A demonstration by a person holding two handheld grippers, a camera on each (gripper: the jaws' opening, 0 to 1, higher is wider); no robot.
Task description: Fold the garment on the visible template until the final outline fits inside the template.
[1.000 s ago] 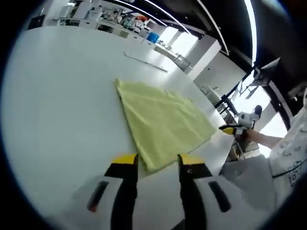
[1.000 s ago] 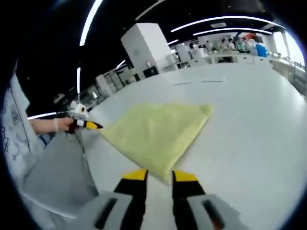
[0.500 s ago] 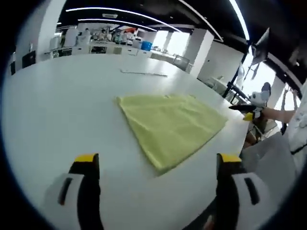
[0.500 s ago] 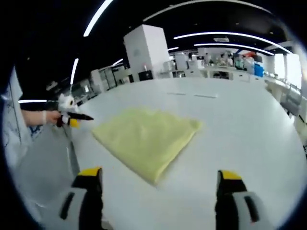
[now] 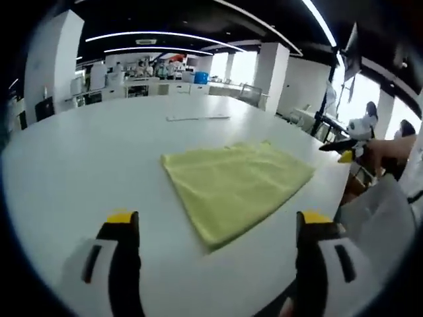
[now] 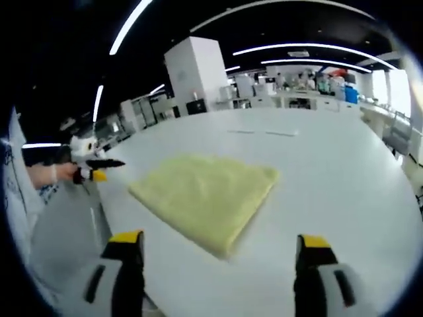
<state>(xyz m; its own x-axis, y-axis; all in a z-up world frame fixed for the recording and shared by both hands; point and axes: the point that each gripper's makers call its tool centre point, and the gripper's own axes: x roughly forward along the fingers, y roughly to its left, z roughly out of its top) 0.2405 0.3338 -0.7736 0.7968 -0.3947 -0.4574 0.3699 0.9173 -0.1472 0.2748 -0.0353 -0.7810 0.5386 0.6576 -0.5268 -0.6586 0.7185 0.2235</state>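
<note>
While both tools hover over the table, neither touches cloth.

Item 1 – left gripper: jaws spread wide, yellow-tipped, nothing between them. Seen from the right gripper view it sits far off to the left, held by a hand.

Item 2 – right gripper: jaws likewise spread wide, released, nothing held. Seen from the left gripper view it sits far off to the right, a hand behind it.

Item 3 – yellow garment: folded flat, roughly rectangular, lying just ahead of the left gripper's jaws, nearest corner between them w/o contact. In the right gripper view same layout, corner pointing toward the gap.

Item 4 – white table: carries the garment; thin pale strip lies well beyond it.

Item 5 – bkgd: lab benches, white pillars, ceiling light strips.
</note>
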